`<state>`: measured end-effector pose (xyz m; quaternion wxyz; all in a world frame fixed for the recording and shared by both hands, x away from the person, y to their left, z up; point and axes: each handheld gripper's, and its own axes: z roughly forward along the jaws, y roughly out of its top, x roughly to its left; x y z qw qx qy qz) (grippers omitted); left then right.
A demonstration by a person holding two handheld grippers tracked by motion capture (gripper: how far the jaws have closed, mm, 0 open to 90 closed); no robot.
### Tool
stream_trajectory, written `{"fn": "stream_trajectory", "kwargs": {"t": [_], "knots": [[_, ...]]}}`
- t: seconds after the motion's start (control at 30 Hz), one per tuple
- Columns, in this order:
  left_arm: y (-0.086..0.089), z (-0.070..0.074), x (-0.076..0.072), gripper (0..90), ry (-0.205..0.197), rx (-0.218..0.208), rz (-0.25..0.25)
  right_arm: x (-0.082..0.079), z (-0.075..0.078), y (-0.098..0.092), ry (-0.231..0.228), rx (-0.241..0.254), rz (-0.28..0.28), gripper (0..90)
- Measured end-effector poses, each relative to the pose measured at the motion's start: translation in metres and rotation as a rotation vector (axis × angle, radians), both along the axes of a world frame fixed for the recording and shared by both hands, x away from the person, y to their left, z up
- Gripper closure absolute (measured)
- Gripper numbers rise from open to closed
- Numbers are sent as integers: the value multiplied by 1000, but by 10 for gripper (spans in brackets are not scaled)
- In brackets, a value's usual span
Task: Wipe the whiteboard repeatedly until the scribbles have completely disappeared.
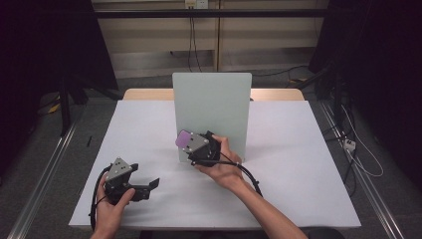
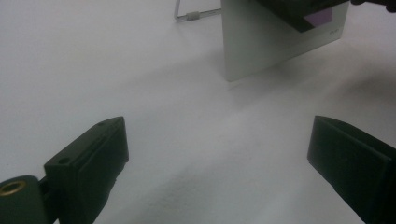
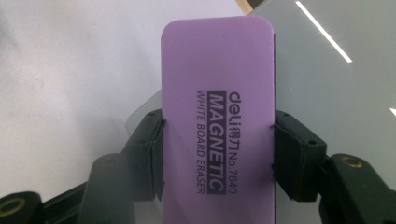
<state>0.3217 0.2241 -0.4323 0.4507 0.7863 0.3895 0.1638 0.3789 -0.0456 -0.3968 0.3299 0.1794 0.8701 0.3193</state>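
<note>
A purple whiteboard eraser [image 3: 217,116] with dark lettering is clamped by its long sides between the jaws of my right gripper [image 3: 218,156]. From above, the eraser [image 1: 184,139] pokes out at the lower left part of the upright pale whiteboard panel [image 1: 214,107], close to its face. My right gripper [image 1: 195,146] is shut on it, held by a hand. My left gripper [image 1: 148,185] rests low at the table's front left, its jaws wide apart with nothing between them. In the left gripper view, the left gripper [image 2: 217,154] looks over bare white tabletop toward the panel [image 2: 261,46].
The white table [image 1: 298,164] has open surface left and right of the panel. A wire stand [image 2: 194,15] props the panel from behind. Cables trail from both grippers over the front edge. Dark floor, rails and curtains surround the table.
</note>
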Motion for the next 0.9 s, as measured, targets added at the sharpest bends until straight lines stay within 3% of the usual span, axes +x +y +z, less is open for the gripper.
{"fn": "stream_trajectory", "kwargs": {"t": [0.27, 0.87, 0.9], "knots": [[0, 0, 0, 52, -1, 0, 2, -3, -15, 7, 36, -28, 25, 418], [1, 0, 0, 52, 0, -6, 6, -7, -29, 15, 91, -75, 52, 418], [0, 0, 0, 52, -2, -14, 8, -8, -29, 14, 86, -102, 62, 417]]}}
